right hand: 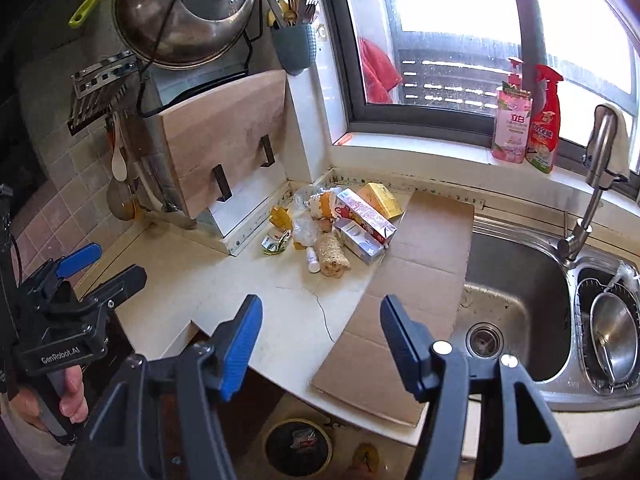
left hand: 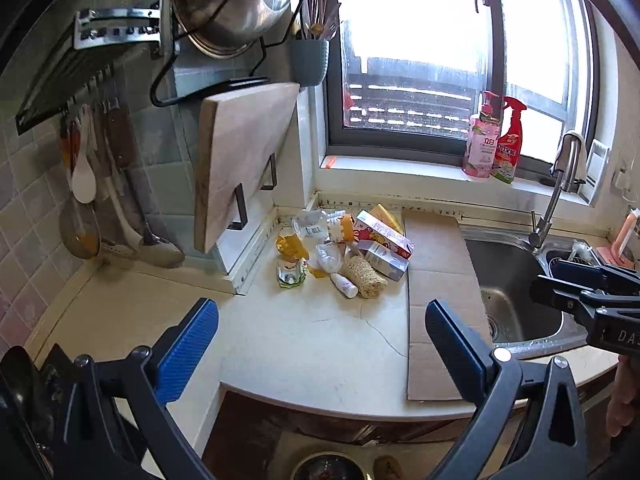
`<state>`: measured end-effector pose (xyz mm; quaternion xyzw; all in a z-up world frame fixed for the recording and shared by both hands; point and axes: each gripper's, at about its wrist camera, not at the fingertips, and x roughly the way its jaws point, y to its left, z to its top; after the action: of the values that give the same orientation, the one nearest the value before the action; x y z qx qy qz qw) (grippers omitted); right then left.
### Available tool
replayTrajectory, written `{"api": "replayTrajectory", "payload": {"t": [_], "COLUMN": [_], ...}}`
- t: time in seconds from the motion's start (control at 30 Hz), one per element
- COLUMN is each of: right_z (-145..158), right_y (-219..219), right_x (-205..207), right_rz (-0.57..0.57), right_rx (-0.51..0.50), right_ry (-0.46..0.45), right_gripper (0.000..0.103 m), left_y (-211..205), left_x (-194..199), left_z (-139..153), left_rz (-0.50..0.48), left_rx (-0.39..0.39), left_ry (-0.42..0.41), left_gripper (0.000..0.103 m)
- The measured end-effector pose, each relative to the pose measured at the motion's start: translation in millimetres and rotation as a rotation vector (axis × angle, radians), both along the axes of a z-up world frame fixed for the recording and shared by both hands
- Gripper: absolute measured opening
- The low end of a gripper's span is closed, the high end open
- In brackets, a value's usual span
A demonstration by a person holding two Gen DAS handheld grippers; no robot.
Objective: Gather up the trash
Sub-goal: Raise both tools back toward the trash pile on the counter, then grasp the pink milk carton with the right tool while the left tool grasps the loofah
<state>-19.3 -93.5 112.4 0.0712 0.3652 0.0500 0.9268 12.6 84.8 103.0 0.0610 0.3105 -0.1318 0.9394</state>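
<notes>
A pile of trash (left hand: 344, 252) lies in the far corner of the white counter (left hand: 304, 332): cartons, a loofah piece (left hand: 366, 276), a small white bottle (left hand: 345, 285), plastic bags and yellow-green wrappers (left hand: 291, 265). The pile shows in the right wrist view (right hand: 338, 228) too. A flat cardboard sheet (left hand: 440, 304) lies beside it, next to the sink. My left gripper (left hand: 322, 338) is open and empty, above the counter's front part. My right gripper (right hand: 320, 338) is open and empty, over the counter's front edge. Both are well short of the pile.
A steel sink (right hand: 516, 300) with a tap (right hand: 592, 196) is at the right. A wooden cutting board (left hand: 240, 160) hangs on a rack at the left, with utensils (left hand: 86, 176) and a pot lid (right hand: 184, 12). A bin (right hand: 298, 446) stands on the floor below the counter.
</notes>
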Motion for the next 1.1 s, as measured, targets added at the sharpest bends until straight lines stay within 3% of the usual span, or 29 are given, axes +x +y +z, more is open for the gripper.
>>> {"api": "replayTrajectory", "payload": {"t": [0.2,0.47,0.57,0.83,1.1], "right_z": [-22,-76,-104,-167,-199], "right_y": [-29,-65,-66,-54,-42], "right_x": [88,218,258,325,350], "right_rz": [0.049,0.11,0.142,0.208,0.276], "right_rx": [-0.076,-0.065,-0.05,-0.067,-0.062], "right_ry": [0.056,0.175,0.234,0.335,0.374], "right_gripper": [0.062,0.062,0.062,0.062,0.059], "left_y": [-51,-93,-104,-132,-145], "left_x": [92,208,240,285,302], "left_z": [-37,-122,-154,-201,-231], "left_rz": [0.008,0.056,0.069,0.077,0.084], "left_rx": [0.033,-0.058,-0.098,-0.08,-0.051], "left_ry": [0.132,0.405,0.497,0.605,0.67], "left_gripper": [0.102,0.102,0.093,0.066,0.064]}}
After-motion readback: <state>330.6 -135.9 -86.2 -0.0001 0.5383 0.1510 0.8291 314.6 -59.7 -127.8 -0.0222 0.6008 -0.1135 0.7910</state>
